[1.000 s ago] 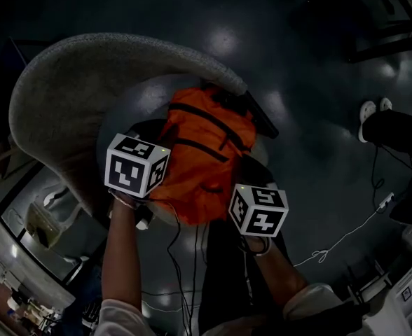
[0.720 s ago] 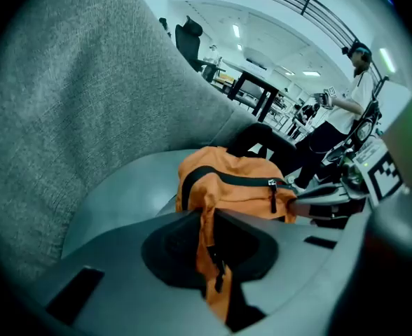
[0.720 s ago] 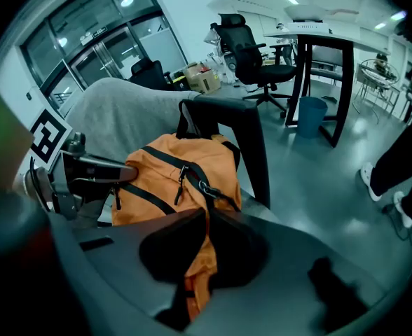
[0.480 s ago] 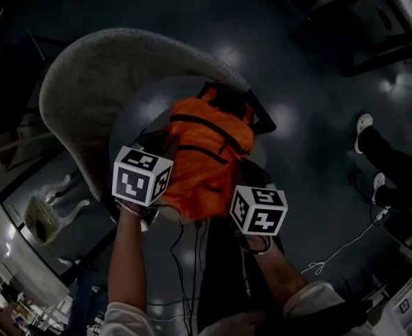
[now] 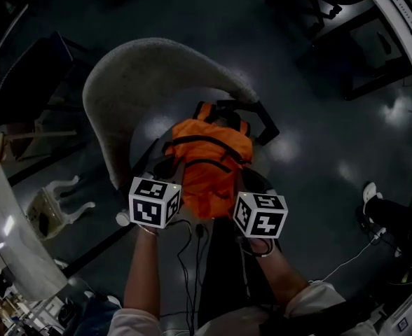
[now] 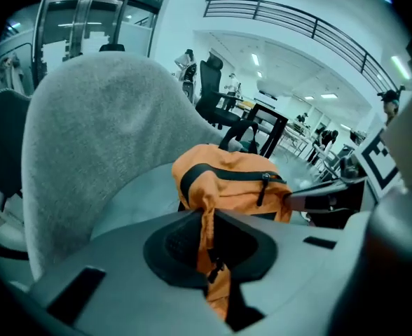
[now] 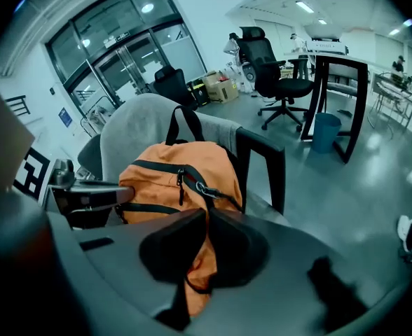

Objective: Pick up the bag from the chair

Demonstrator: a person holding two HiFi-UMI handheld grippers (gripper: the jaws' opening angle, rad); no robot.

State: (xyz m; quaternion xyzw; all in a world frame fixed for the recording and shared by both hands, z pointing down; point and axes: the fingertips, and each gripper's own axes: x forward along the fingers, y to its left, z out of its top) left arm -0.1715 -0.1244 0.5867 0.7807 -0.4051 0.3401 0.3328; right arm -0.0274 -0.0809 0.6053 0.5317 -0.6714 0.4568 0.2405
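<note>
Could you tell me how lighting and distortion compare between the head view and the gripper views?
Head view: dark and underexposed, only the orange bag reads clearly, glare patches on the floor. Left gripper view: bright, bluish, strongly fisheye-curved, black corners. Right gripper view: likewise, with its near foreground blurred.

the person's bare left forearm (image 5: 144, 271) reached forward from the near edge, a pale sleeve bunched at the elbow. it ended in the grey two-jaw left gripper (image 6: 207, 242), whose black-padded jaws were closed tight on a hanging fold of the orange fabric bag (image 6: 230, 184). the bare right forearm (image 5: 284, 275) angled forward and slightly left to the grey two-jaw right gripper (image 7: 204, 247), its jaws likewise pinched on orange fabric. the two grippers sat side by side, roughly level and apart.
</note>
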